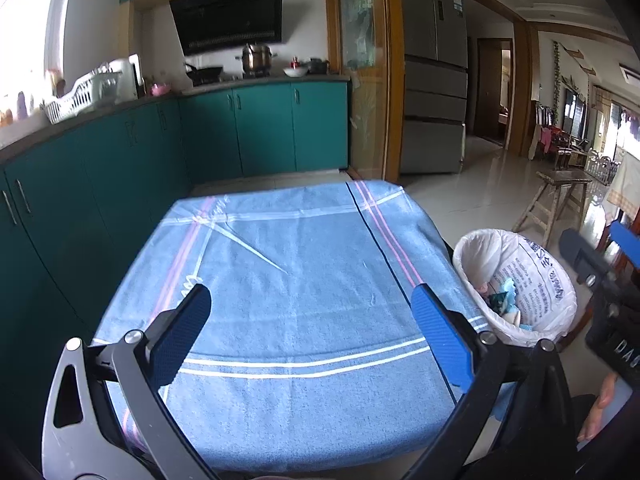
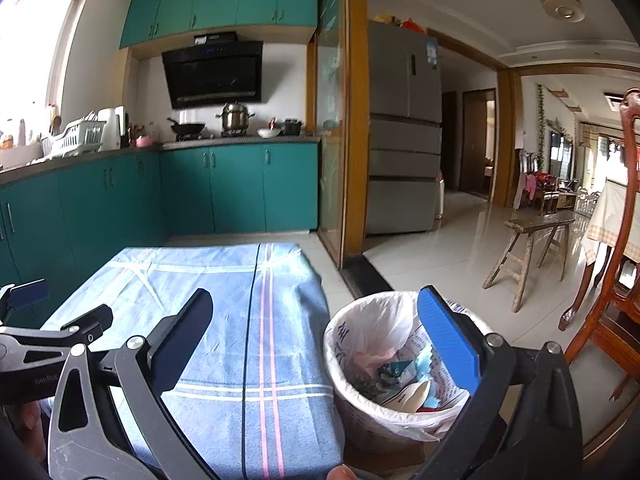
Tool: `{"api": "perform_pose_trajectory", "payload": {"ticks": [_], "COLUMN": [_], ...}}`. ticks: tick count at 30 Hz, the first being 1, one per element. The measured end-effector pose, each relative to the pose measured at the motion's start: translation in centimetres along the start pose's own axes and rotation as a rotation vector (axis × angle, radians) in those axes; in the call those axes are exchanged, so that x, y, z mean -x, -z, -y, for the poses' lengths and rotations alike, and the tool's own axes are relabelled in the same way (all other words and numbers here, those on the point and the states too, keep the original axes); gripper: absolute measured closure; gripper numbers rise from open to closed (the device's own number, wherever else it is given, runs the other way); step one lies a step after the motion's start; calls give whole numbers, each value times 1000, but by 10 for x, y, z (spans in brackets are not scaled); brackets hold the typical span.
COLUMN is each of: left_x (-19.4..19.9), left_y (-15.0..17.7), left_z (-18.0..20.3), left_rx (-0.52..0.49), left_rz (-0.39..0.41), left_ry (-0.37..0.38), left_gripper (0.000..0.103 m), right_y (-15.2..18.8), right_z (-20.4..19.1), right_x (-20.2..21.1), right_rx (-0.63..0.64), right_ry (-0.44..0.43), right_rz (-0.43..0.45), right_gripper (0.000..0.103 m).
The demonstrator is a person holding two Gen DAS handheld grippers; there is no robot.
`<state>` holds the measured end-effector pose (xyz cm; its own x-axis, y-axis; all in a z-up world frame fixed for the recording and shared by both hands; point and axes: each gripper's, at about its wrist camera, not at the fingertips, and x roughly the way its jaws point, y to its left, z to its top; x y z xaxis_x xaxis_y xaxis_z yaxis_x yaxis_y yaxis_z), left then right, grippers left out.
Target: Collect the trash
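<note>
The left gripper (image 1: 310, 298) hangs wide open above the blue striped cloth (image 1: 288, 304). Beside the cloth, the right gripper (image 2: 316, 308), also open, hovers near the white-lined trash basket (image 2: 360, 408) holding crumpled trash (image 2: 394, 376).

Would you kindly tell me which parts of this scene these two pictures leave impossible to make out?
- Trash bin bottom: right wrist view, hidden by the crumpled trash and the right gripper.
- Bag print: left wrist view, too small to read.
- Near edge of the blue cloth: left wrist view, behind the left gripper.
- Stove pot contents: too far away.
</note>
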<state>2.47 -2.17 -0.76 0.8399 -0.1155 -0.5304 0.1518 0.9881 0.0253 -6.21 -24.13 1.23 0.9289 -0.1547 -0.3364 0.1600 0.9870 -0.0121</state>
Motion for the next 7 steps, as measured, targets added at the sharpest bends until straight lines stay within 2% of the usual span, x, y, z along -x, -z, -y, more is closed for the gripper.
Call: {"api": "perform_pose_trajectory", "payload": {"ticks": [4,7], "left_x": [-21,-67], "left_y": [-1,-10], "left_z": [-14,-37], "left_rx": [36,60], "left_rz": [-71,-210], "left_ry": [31,80], "left_gripper": [3,3], "right_y": [3,5], "right_z": [-12,-26], "right_x": [-18,-58], "right_rx": [33,46], "right_ry": [-45,-134], "right_rz": [-60,-207], "right_gripper": [3,3]}}
